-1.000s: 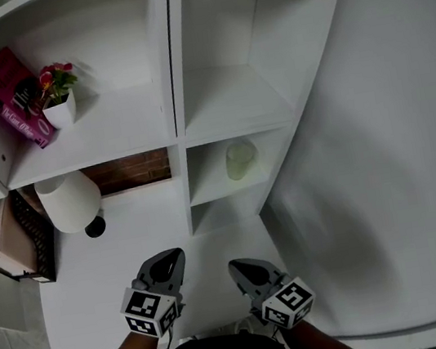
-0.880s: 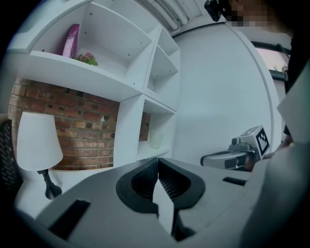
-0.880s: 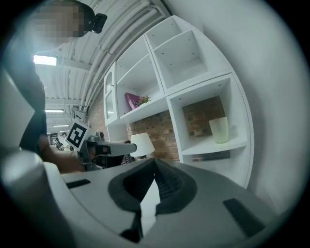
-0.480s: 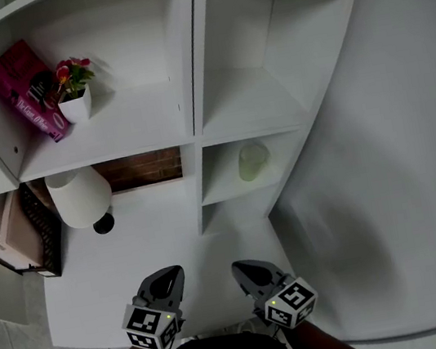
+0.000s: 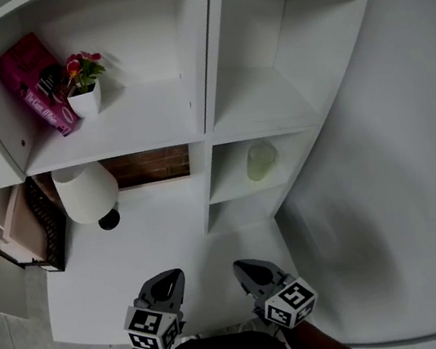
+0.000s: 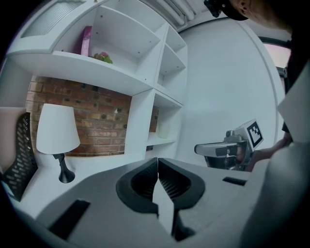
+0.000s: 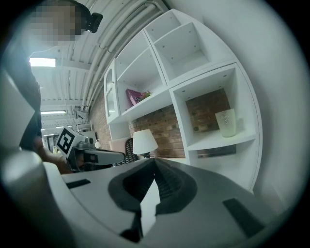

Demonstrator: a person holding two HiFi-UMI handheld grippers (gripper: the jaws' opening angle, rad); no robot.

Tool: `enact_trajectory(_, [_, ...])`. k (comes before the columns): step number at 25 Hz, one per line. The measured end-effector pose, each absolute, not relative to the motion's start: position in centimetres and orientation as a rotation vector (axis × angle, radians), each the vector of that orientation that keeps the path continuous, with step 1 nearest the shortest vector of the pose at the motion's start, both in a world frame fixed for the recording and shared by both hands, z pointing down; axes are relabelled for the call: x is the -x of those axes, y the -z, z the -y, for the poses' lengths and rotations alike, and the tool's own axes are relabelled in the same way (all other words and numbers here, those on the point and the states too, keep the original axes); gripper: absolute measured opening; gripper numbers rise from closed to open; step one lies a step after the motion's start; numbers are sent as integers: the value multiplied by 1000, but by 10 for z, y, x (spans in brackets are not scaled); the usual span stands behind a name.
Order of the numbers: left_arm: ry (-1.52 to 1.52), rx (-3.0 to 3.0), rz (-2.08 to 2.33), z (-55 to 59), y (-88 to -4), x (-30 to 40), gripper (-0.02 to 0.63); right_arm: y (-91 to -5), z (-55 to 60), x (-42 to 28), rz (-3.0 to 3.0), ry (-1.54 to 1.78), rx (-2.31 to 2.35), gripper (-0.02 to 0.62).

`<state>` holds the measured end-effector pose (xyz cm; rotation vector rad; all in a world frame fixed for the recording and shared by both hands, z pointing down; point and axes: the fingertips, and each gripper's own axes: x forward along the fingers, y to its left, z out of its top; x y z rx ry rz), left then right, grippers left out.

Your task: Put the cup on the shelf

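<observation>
A pale translucent cup (image 5: 261, 160) stands upright on the low right shelf (image 5: 241, 187) of the white unit; it also shows in the right gripper view as the cup (image 7: 226, 122) and small in the left gripper view as the cup (image 6: 163, 130). My left gripper (image 5: 166, 282) and right gripper (image 5: 246, 270) hang close to my body, well short of the shelf, over the white desk (image 5: 125, 260). Both are shut with nothing between their jaws. In each gripper view the other gripper shows: the right gripper (image 6: 209, 149) and the left gripper (image 7: 104, 156).
A white lamp (image 5: 87, 195) stands on the desk at the back left. A pink book (image 5: 33, 84) and a small potted flower (image 5: 86, 88) sit on the upper left shelf. A dark lattice chair back (image 5: 47, 227) stands left of the desk. A curved white wall (image 5: 401, 180) fills the right.
The head view has drifted, so the shelf and lamp sit further right in the picture. Both grippers stay shut in nearly the same low spot.
</observation>
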<state>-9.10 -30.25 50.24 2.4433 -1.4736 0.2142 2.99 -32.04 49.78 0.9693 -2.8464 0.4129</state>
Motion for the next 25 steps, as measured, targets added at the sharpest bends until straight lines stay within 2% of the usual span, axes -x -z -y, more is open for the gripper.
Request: enact_trajectory(25, [-205, -2479, 1469, 291, -494, 81, 7, -496, 313, -33, 2839, -406, -1003, 5])
